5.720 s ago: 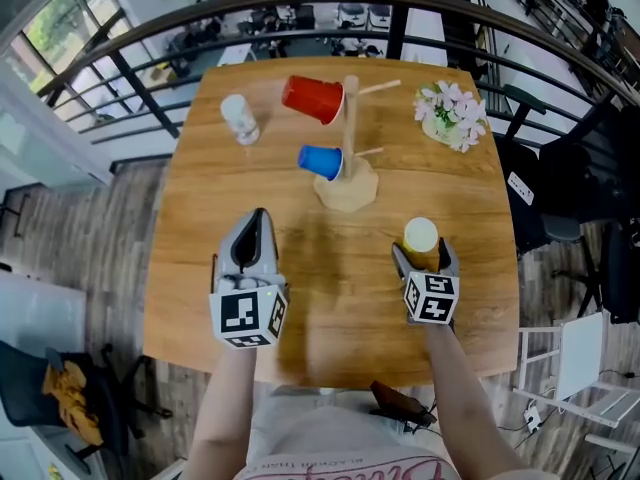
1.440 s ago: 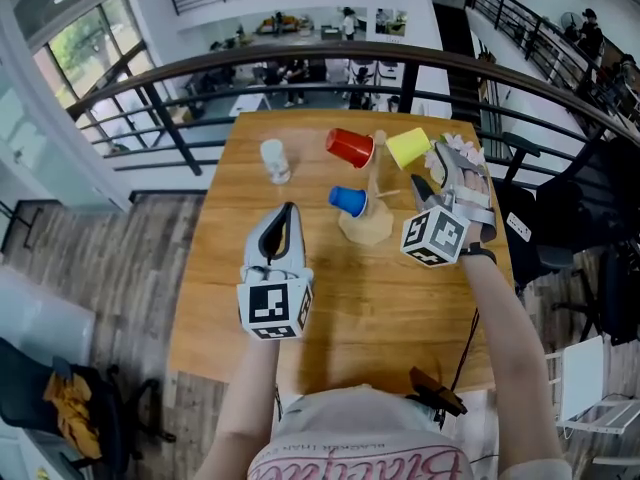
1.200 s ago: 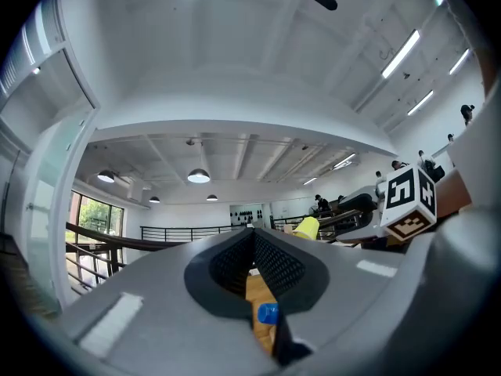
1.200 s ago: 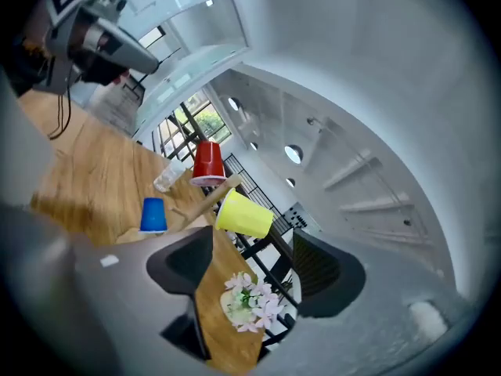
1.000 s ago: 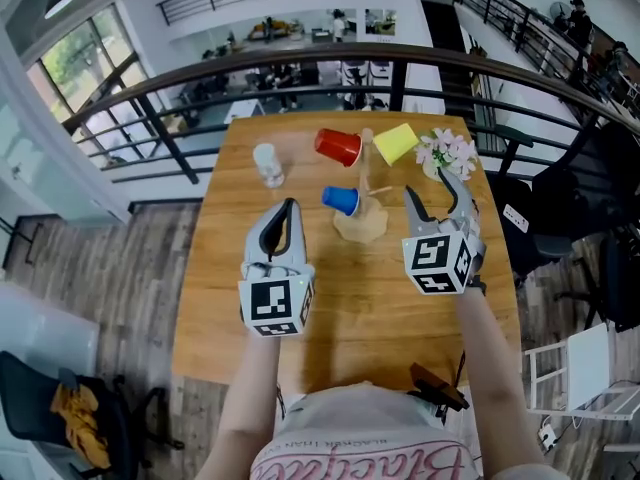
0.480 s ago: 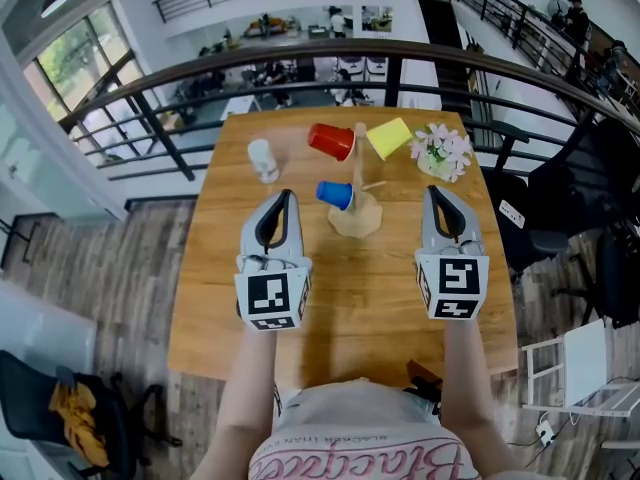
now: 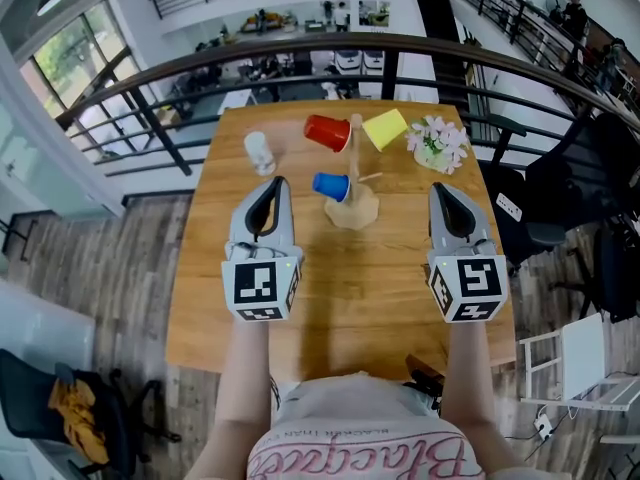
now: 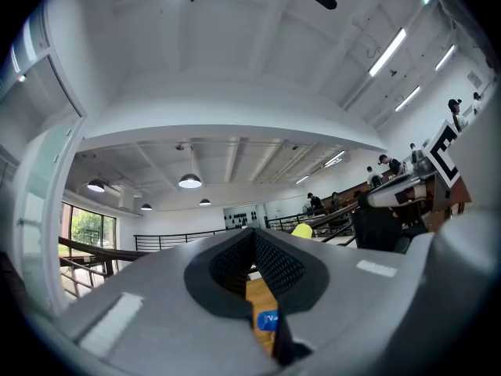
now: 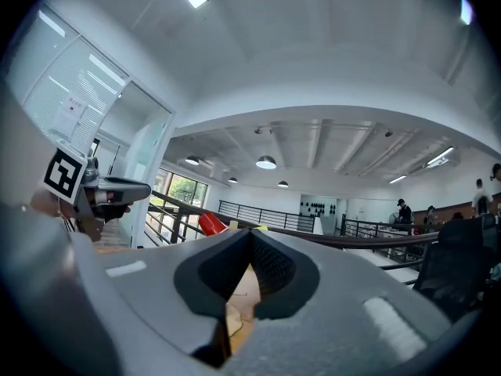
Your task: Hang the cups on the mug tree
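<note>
- Yellow cup (image 7: 384,128) has gone from the near right of the counter (image 7: 350,298) up onto the mug tree (image 7: 353,158). It now hangs at the upper right, beside the post.
- Right tool (image 7: 438,189) has backed off to the right of the tree's base and rolled upright. Its jaws have just been closing and now sit together with nothing between them.
- Left tool (image 7: 276,182) has barely moved. Its jaws are together too and it holds nothing, level with the tree on its left side.
- Red cup (image 7: 327,132) hangs at the upper left and blue cup (image 7: 330,185) at the lower left. What I take for a white cup (image 7: 258,151) stands alone on the far left of the counter, well apart from the tree, so I judge it's the one left to hang.
- Risk one: both tools are closed, so reaching for that cup without opening first would just shove it over.
- Risk two: the only bare peg I can make out is low on the right. Coming in from the left means passing the red and blue cups, and a nudge could knock one off.
- Risk three: the tree looks light, so a hard push on a peg could tip it towards the flowers (image 7: 436,143).
</note>
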Demonstrator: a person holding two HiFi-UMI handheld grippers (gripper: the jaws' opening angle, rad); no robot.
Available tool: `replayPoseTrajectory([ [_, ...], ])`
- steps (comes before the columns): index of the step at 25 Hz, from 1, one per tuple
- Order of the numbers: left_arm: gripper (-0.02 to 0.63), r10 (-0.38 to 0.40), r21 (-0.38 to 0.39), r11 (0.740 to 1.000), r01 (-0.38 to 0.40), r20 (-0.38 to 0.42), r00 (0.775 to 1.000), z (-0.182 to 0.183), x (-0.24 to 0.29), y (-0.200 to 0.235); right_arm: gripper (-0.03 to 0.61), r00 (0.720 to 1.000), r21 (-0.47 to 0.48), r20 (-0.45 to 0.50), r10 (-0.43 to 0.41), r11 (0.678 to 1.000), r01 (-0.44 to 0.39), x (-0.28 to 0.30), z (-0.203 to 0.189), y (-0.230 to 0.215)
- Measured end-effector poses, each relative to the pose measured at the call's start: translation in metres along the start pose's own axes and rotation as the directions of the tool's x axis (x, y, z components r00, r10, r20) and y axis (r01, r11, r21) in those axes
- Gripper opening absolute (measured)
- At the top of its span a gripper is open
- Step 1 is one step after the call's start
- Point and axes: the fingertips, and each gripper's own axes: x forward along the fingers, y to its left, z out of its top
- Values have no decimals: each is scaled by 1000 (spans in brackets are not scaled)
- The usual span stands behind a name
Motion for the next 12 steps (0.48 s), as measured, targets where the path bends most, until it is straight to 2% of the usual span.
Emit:
replayPoseTrajectory([
  [12,14,-71,-17,997,71,13,997,13,0,-6,0,999,-33,11,42,999,-42,-7,11,0],
])
